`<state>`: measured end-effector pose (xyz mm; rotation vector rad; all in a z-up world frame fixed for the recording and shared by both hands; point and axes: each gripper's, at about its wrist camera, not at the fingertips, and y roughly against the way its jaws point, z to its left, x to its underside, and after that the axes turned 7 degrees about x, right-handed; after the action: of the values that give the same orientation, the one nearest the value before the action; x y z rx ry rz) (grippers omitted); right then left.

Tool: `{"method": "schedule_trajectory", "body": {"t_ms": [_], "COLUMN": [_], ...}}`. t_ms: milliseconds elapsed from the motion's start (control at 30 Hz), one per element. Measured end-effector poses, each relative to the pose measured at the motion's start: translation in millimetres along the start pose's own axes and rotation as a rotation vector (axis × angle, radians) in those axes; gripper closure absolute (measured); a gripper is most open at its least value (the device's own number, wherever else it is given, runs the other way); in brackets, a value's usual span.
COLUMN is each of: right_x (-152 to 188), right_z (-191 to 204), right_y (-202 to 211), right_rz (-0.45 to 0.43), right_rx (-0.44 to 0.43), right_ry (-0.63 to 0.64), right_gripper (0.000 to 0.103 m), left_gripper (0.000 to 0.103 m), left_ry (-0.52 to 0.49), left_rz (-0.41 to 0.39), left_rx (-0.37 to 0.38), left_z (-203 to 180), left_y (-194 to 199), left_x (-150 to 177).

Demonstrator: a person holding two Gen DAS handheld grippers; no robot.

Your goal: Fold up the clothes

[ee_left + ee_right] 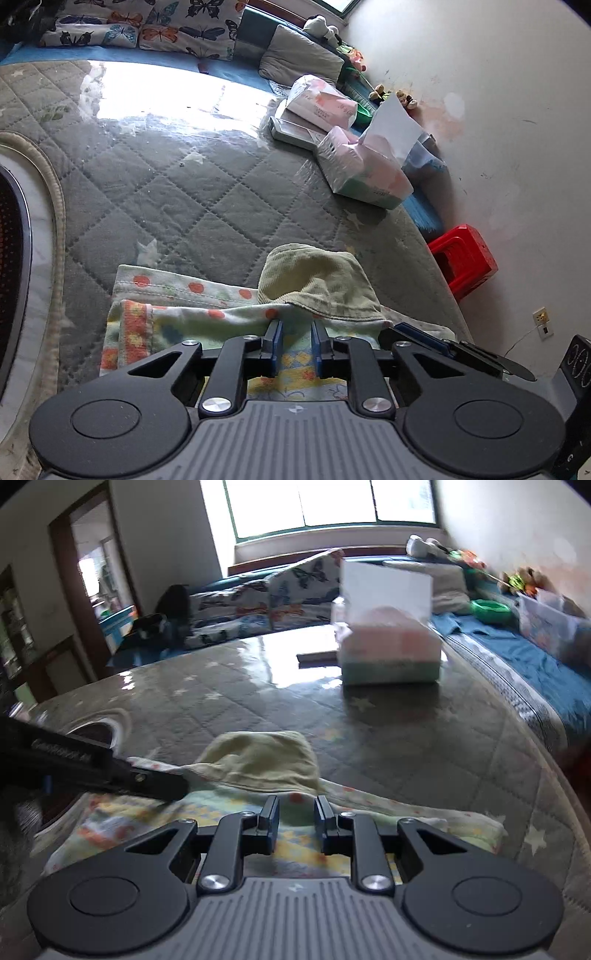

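A pale patterned garment with orange dots and yellow patches (pixel 177 317) lies folded on the grey quilted table cover. A light green ribbed cloth (pixel 317 284) lies folded on top of it; it also shows in the right wrist view (pixel 262 760). My left gripper (pixel 297 328) is open, its fingers just above the patterned garment at the green cloth's near edge, holding nothing. My right gripper (pixel 295 808) is open and empty over the same garment (pixel 369 805). The left gripper's finger (pixel 159 781) shows at the left of the right wrist view, touching the green cloth.
Tissue packs (pixel 365 170) and a flat box (pixel 291 131) sit at the far right of the table. A red stool (pixel 461 258) stands by the wall. Butterfly cushions (pixel 147 26) lie behind. A round heater (pixel 11 258) is at the left.
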<state>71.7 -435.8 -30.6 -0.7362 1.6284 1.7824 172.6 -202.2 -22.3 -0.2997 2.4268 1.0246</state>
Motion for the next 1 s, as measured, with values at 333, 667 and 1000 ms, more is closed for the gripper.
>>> {"method": "schedule_trajectory", "body": {"t_ms": [333, 667, 1000], "right_x": [13.6, 33.8, 63.9], "right_z": [39.2, 51.4, 51.0], "right_y": [6.7, 42.4, 71.9], "right_rz": [0.008, 0.019, 0.008], "right_rx": [-0.041, -0.042, -0.008], "right_ry": [0.117, 0.178, 0.19], "right_gripper": [0.082, 0.078, 0.074], "left_gripper": [0.085, 0.085, 0.083], "left_ry": [-0.031, -0.091, -0.168], "left_rz": [0.016, 0.012, 0.0], "left_rx": [0.046, 0.055, 0.031], "left_z": [-11.0, -16.7, -13.5], "left_y": [5.7, 25.6, 64.0], "left_x": [19.9, 38.6, 85.5]}}
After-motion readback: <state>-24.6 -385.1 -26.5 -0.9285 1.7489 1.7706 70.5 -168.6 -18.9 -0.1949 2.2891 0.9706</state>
